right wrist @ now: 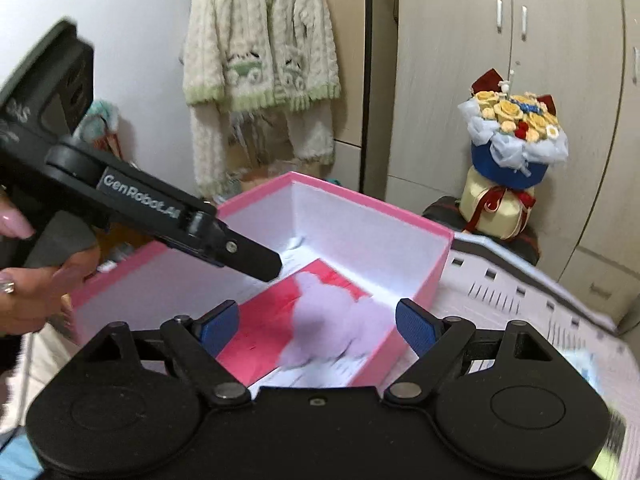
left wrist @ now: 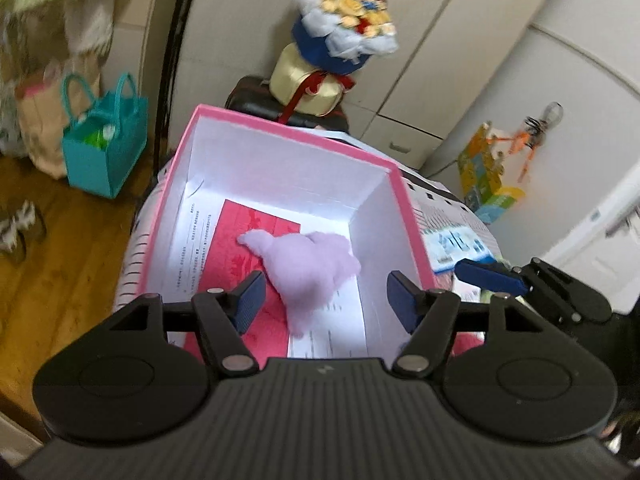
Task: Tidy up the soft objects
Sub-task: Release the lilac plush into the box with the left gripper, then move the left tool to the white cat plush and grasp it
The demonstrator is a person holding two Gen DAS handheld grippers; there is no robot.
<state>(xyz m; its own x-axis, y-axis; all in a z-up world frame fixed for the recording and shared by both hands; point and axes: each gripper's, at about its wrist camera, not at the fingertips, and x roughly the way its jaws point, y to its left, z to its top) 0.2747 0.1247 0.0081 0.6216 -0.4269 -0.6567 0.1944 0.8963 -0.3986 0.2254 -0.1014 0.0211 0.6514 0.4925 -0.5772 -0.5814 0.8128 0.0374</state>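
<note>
A lilac plush toy (left wrist: 308,268) lies inside an open pink box (left wrist: 296,132) with white walls, on a red sheet and printed papers. It also shows in the right wrist view (right wrist: 332,324), blurred, in the same box (right wrist: 376,208). My left gripper (left wrist: 326,304) is open and empty, just above the box's near end, the toy between and beyond its blue pads. My right gripper (right wrist: 318,330) is open and empty, over the box's near edge. The left gripper's arm shows in the right wrist view (right wrist: 168,216), reaching over the box.
The box rests on a pale patterned cover (right wrist: 520,300). A flower bouquet (right wrist: 512,132) stands behind it by cupboards. A teal bag (left wrist: 104,148) sits on the wooden floor at left. A fleecy garment (right wrist: 260,52) hangs on the wall. A colourful carton (left wrist: 488,176) leans right.
</note>
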